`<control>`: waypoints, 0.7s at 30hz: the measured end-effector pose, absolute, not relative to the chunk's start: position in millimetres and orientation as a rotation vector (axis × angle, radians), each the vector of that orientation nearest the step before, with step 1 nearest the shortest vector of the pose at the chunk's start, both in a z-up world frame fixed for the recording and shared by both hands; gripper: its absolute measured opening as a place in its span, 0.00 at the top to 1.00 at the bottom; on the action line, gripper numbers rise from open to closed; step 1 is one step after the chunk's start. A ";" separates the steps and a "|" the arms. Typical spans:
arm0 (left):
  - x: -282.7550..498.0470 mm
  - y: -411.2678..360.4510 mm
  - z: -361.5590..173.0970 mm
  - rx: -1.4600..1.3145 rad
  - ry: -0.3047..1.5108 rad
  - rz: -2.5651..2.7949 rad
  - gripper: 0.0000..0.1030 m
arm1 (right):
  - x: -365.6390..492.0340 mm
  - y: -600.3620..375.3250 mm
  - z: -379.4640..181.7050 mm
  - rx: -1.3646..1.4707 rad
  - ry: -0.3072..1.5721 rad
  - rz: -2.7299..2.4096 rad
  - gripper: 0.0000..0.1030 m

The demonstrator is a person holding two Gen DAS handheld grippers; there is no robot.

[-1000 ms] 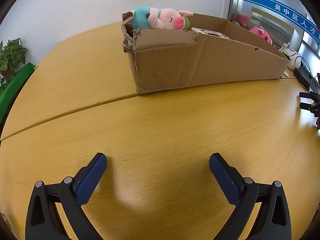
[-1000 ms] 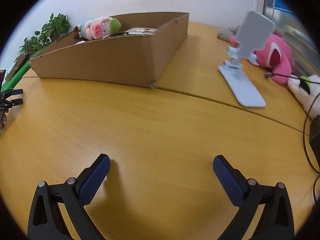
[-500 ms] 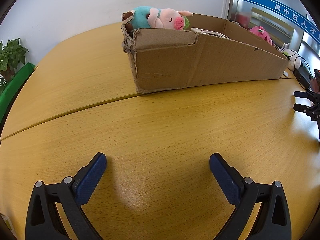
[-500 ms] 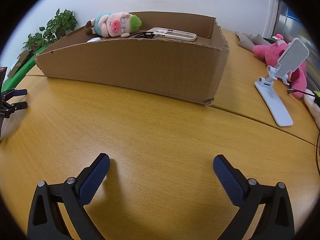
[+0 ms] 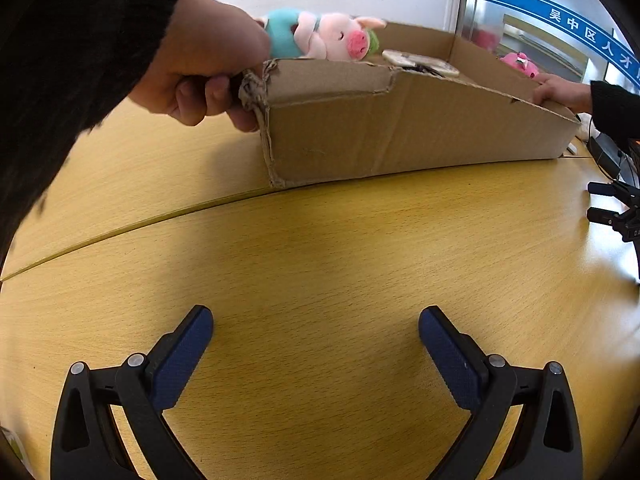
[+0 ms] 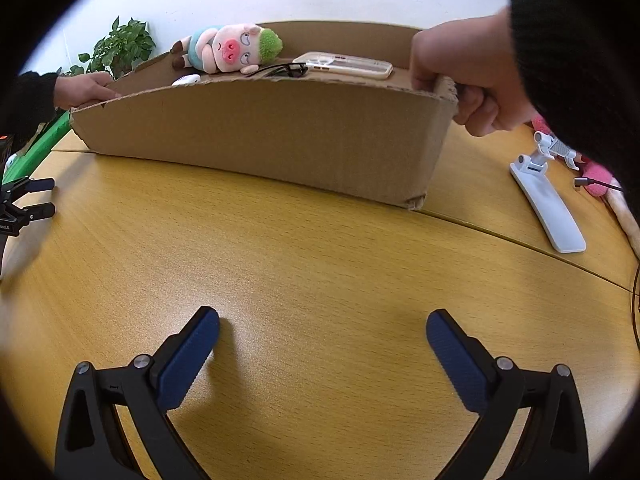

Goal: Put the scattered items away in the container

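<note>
Both tools lie low on the counter (image 5: pixel 320 264) with nothing between their fingers: the left tool (image 5: pixel 316 344) and the right tool (image 6: pixel 322 346) are each spread wide, their ribbed blue pads facing one another over bare wood. What is new since half a second ago is the person's bare hands, which were not in view then. Now the left hand (image 5: pixel 204 68) grips one torn corner of the cardboard box (image 6: pixel 264 136) and the right hand (image 6: pixel 468 76) grips the opposite end. I judge that the tools are set down and the box is about to be moved, so the tidying seems finished. The counter is smooth yellow wood grain with a curved seam. The box is matt brown corrugated board, low and long, with ragged edges. Inside it rest a soft plush pig (image 6: pixel 228 48), a flat pale phone (image 6: pixel 344 65) and a thin black cable (image 6: pixel 280 69). Beyond, outside the box, stands a white plastic phone stand (image 6: pixel 548 196).
</note>
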State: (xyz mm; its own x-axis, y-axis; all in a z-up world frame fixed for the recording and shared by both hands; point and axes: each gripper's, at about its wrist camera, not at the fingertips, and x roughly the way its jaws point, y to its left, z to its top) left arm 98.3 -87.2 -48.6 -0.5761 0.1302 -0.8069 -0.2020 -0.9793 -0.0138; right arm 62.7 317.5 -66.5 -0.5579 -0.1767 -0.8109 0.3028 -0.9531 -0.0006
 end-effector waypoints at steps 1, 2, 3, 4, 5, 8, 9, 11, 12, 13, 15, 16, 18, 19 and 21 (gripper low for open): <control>98.2 -87.2 -48.6 -1.338 0.118 2.631 0.00 | 62.9 317.6 -66.3 1.303 0.203 -2.547 0.00; 98.3 -87.2 -48.6 -1.337 0.119 2.632 0.00 | 62.8 317.5 -66.1 1.304 0.203 -2.547 0.00; 98.0 -87.2 -48.9 -1.337 0.119 2.632 0.00 | 62.8 317.3 -66.1 1.304 0.202 -2.547 0.00; 96.1 -86.9 -49.8 -1.338 0.120 2.631 0.00 | 63.0 317.5 -66.1 1.304 0.202 -2.547 0.00; 96.0 -86.8 -50.0 -1.338 0.120 2.631 0.00 | 63.0 317.4 -66.0 1.304 0.202 -2.548 0.00; 96.1 -86.7 -50.3 -1.338 0.118 2.632 0.00 | 63.4 317.6 -65.9 1.304 0.203 -2.548 0.00; 96.2 -86.7 -50.2 -1.339 0.118 2.632 0.00 | 63.3 317.3 -65.8 1.304 0.203 -2.548 0.00; 96.5 -86.6 -50.2 -1.340 0.117 2.635 0.00 | 63.5 318.8 -65.9 1.304 0.204 -2.548 0.00; 96.5 -86.6 -50.1 -1.340 0.117 2.635 0.00 | 63.6 319.0 -65.9 1.304 0.203 -2.548 0.00; 96.6 -86.6 -50.1 -1.340 0.117 2.635 0.00 | 63.6 319.1 -65.9 1.304 0.203 -2.548 0.00; 96.6 -86.6 -50.1 -1.340 0.117 2.635 0.00 | 63.8 319.4 -65.8 1.304 0.203 -2.548 0.00; 96.7 -86.6 -50.1 -1.340 0.117 2.635 0.00 | 63.9 319.3 -65.7 1.304 0.204 -2.548 0.00; 96.8 -86.6 -50.1 -1.340 0.117 2.635 0.00 | 63.9 318.9 -65.6 1.304 0.204 -2.548 0.00; 96.8 -86.5 -50.1 -1.340 0.117 2.635 0.00 | 63.9 318.9 -65.5 1.304 0.204 -2.549 0.00; 96.9 -86.5 -50.2 -1.340 0.117 2.635 0.00 | 64.1 319.2 -65.5 1.304 0.204 -2.549 0.00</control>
State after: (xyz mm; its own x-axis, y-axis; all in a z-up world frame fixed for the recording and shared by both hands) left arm 96.9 -86.5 -50.2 -0.5763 0.1265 -0.8074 -0.1973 -0.9803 -0.0127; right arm 64.1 319.2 -65.5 -0.5580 -0.1745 -0.8113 0.3012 -0.9536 -0.0021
